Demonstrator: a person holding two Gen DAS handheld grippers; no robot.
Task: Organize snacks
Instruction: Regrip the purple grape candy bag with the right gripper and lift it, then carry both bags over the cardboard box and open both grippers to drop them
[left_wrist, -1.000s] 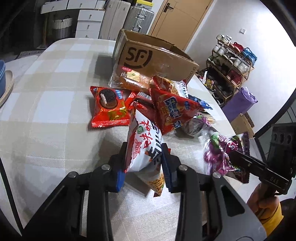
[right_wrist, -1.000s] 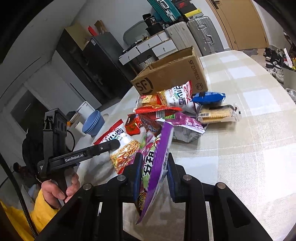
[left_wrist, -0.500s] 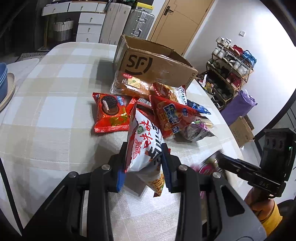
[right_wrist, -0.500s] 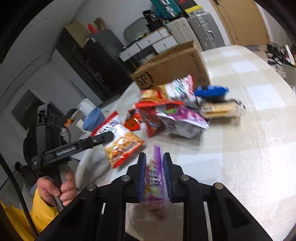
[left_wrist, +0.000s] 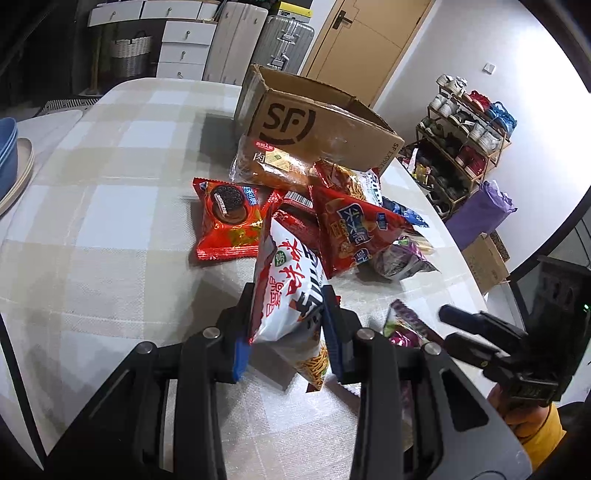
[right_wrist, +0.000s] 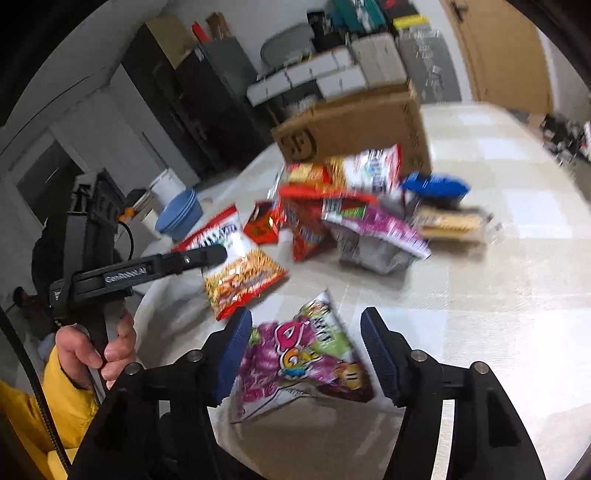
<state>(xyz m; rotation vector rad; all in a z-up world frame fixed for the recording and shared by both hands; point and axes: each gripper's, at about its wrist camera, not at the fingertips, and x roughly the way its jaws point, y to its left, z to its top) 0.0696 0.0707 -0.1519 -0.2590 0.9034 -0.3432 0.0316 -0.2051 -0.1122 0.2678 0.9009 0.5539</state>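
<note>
On the checked table, the purple snack bag lies untouched between the right hand-held gripper's opening jaws.

We see a checked table carrying a cardboard box, a heap of snack bags, and a purple bag lying apart.

Each camera is sitting on a hand-held gripper, looking forward and down, close over the surface. Both are seeing the cardboard box and snack pile.
</note>
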